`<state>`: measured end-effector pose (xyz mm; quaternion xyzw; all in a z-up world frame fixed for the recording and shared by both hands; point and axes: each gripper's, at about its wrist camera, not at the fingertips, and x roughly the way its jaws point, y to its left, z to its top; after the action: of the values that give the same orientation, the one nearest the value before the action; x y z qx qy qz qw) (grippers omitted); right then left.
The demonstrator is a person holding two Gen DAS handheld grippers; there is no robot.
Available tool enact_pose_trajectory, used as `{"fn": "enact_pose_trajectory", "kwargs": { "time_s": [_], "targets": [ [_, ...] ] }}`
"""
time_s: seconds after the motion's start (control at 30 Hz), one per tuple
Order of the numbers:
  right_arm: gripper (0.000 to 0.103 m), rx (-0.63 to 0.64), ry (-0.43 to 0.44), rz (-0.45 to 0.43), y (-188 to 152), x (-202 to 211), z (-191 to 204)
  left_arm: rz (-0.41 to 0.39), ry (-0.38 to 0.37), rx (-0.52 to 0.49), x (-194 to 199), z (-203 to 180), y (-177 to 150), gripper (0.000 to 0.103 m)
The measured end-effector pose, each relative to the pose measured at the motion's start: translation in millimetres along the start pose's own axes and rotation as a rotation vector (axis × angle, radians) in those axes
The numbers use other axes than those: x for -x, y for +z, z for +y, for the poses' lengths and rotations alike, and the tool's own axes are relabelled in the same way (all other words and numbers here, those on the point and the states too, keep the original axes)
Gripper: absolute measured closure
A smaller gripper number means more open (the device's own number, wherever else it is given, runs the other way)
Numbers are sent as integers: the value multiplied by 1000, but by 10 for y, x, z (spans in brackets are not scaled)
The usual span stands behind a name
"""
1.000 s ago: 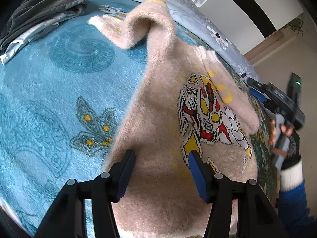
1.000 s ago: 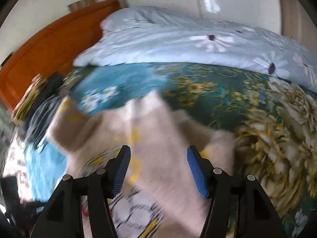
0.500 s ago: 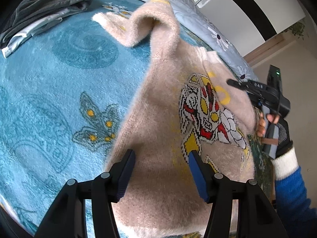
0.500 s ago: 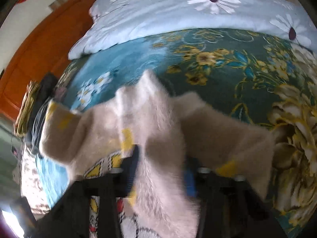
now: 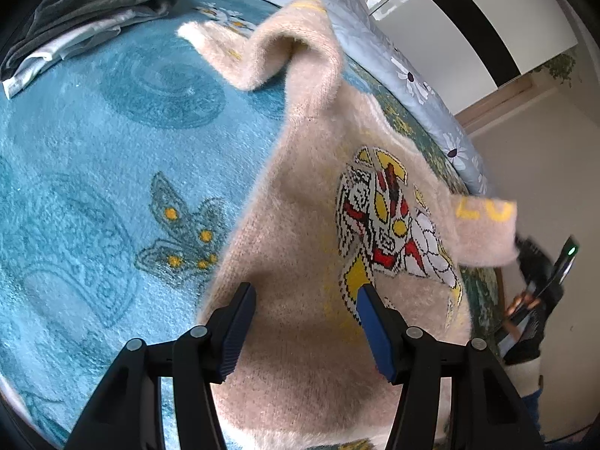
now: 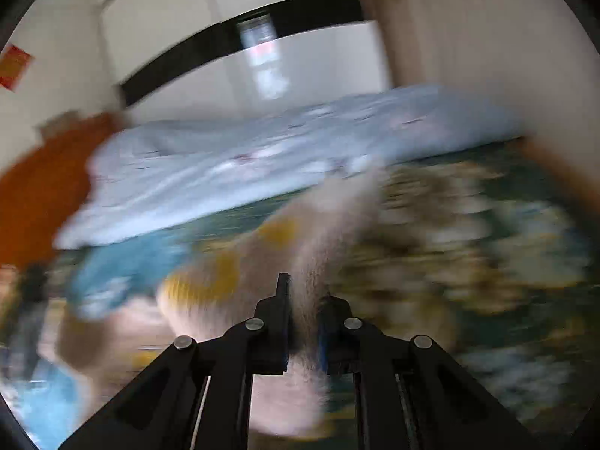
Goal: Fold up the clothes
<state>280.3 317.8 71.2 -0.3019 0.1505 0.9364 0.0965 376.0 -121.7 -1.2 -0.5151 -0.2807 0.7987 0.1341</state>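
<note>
A fuzzy beige sweater (image 5: 300, 225) with a red, yellow and white figure on its front lies on the bed. My left gripper (image 5: 305, 322) is open and hovers just above its lower part, holding nothing. My right gripper (image 6: 303, 322) is shut on a beige sleeve (image 6: 330, 232) of the sweater; that view is blurred. In the left wrist view the sleeve with its yellow-lettered cuff (image 5: 483, 232) is lifted over the sweater's right side, and the right gripper (image 5: 540, 273) shows behind it at the right edge.
The bed has a blue patterned blanket (image 5: 93, 187) and a pale floral duvet (image 5: 375, 30) at the far side. Folded grey and white clothes (image 5: 86, 11) lie at the far left. An orange wooden headboard (image 6: 41, 183) stands on the left.
My right gripper has closed on the sleeve and pulled it up and back off the bed. My left gripper has stayed open over the sweater.
</note>
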Motion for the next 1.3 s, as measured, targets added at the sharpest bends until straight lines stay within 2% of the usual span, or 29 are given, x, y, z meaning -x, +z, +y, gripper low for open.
{"fn": "enact_pose_trajectory", "kwargs": {
  "time_s": [0.13, 0.27, 0.37, 0.47, 0.57, 0.63, 0.67, 0.7, 0.77, 0.87, 1.0, 1.03, 1.07, 1.1, 1.23, 1.3],
  "targets": [
    [91, -122, -113, 96, -178, -187, -490, 0, -16, 20, 27, 33, 26, 42],
    [89, -208, -150, 161, -388, -250, -772, -26, -27, 61, 108, 118, 116, 42],
    [78, -259, -181, 154, -430, -169, -894, -54, -70, 123, 179, 237, 243, 41],
    [77, -298, -211, 115, -407, 3, -978, -97, -110, 201, 235, 396, 435, 40],
    [75, -219, -94, 129, -390, -6, -631, -140, -138, 311, 239, 595, 645, 40],
    [60, -165, -17, 138, -379, -12, -400, -164, -142, 424, 200, 774, 789, 40],
    [45, -138, 22, 143, -373, -15, -284, -170, -141, 463, 179, 833, 845, 40],
    [36, -112, 60, 147, -368, -18, -169, -174, -141, 496, 159, 883, 898, 40],
    [36, -58, 138, 156, -357, -23, 63, -193, -119, 501, 131, 891, 1022, 40],
    [36, 22, 252, 171, -343, -37, 410, -198, -47, 441, 61, 825, 1238, 40],
    [35, 49, 311, 325, -574, -428, 882, -193, 13, 388, -69, 841, 1501, 40],
    [35, 71, 309, 332, -618, -453, 954, -194, 18, 376, -117, 828, 1569, 40],
    [29, 95, 307, 338, -661, -477, 1025, -197, 23, 363, -167, 810, 1639, 40],
    [19, 132, 292, 329, -702, -475, 1076, -199, 28, 354, -205, 821, 1686, 40],
    [15, 211, 262, 286, -799, -435, 1150, -205, 48, 322, -340, 900, 1853, 40],
    [4, 196, 230, 266, -844, -426, 1100, -213, 56, 304, -401, 923, 1932, 40]
  ]
}}
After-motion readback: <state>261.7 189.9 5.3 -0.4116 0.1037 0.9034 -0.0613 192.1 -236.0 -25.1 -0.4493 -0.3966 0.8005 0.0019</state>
